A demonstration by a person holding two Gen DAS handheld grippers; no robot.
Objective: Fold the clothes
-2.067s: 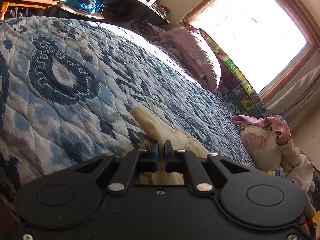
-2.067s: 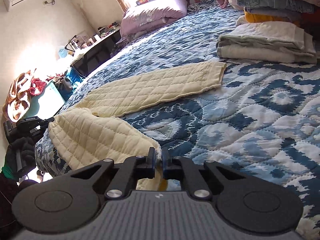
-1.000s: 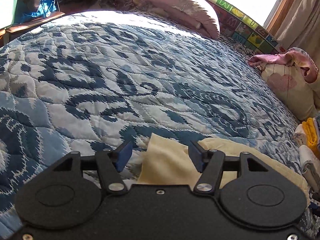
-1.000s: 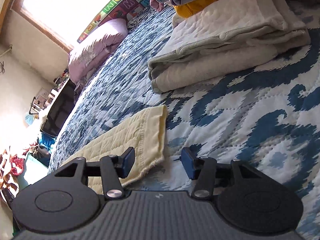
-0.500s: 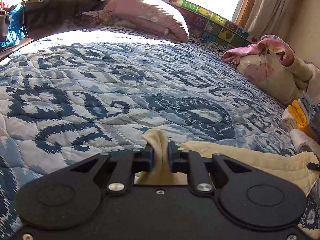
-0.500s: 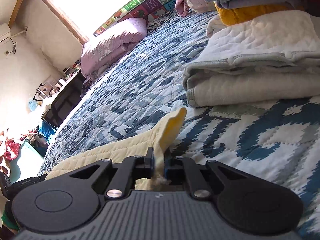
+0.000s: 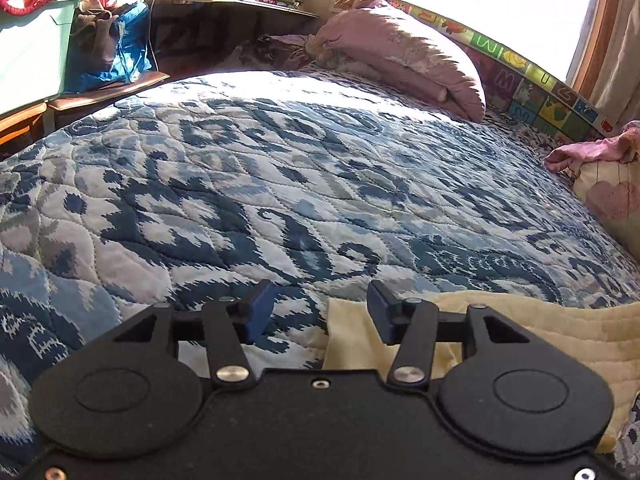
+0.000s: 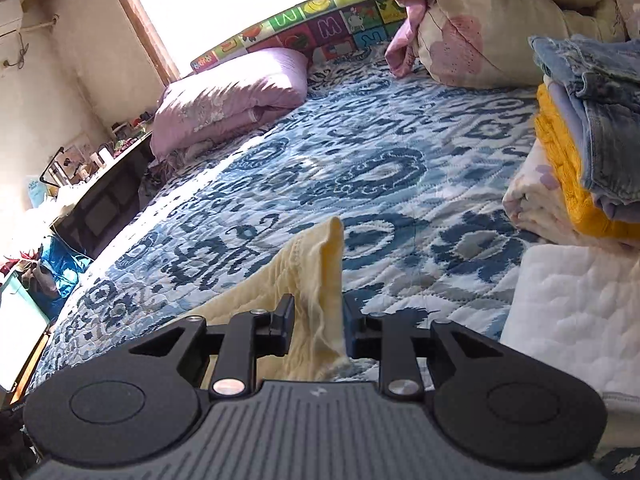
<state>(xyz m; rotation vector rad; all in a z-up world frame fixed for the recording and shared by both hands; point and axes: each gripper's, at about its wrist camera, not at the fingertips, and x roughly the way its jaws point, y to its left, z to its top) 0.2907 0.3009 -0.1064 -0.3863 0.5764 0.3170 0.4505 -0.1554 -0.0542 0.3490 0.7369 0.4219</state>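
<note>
The left hand-held gripper (image 7: 318, 314) was seen with its jaws wide apart above the bed quilt (image 7: 280, 184), the yellow garment (image 7: 540, 332) lying just under its right finger. The right hand-held gripper (image 8: 318, 326) was also parted, a raised fold of the garment standing between its fingers.

grippers: two, left gripper (image 7: 318, 312) and right gripper (image 8: 316, 326) | yellow quilted garment (image 8: 264, 296): one, on the bed (image 7: 280, 184) | purple pillow (image 8: 232, 96): one, at the bed's far edge | folded clothes stack (image 8: 580, 168): one, bed's right edge | white folded quilted piece (image 8: 572, 312): one | floral cushion (image 8: 472, 28): one, far right corner
</note>
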